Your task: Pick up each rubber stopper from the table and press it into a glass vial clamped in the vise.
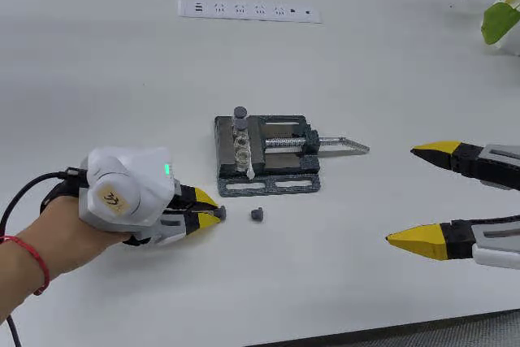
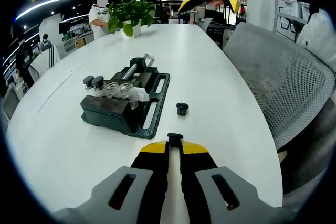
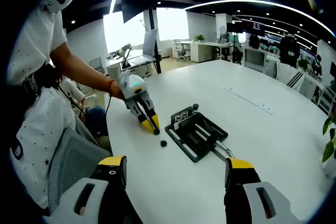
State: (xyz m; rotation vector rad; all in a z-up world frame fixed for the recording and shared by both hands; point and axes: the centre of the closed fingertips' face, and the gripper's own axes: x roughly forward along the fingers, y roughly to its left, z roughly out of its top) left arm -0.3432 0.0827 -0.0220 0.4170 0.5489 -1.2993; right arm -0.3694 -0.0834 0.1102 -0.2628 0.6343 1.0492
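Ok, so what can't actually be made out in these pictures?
Head view: the right gripper is cut off behind its jaws by the right edge.
Head view: the stopper at the tips of the left gripper is too small to judge the grip.
All views: the vials in the vise are clear and small, so their count and contents are uncertain.
Head view: a white piece beside the vials is too small to identify.

Your yellow-tipped, white-bodied left gripper (image 1: pixel 217 207) carries a small tan paper sticker (image 1: pixel 109 198) on its rounded top, and the sticker has two dark handwritten marks (they could be letters or digits, but they are too slanted and small to tell). No other writing here can be read.
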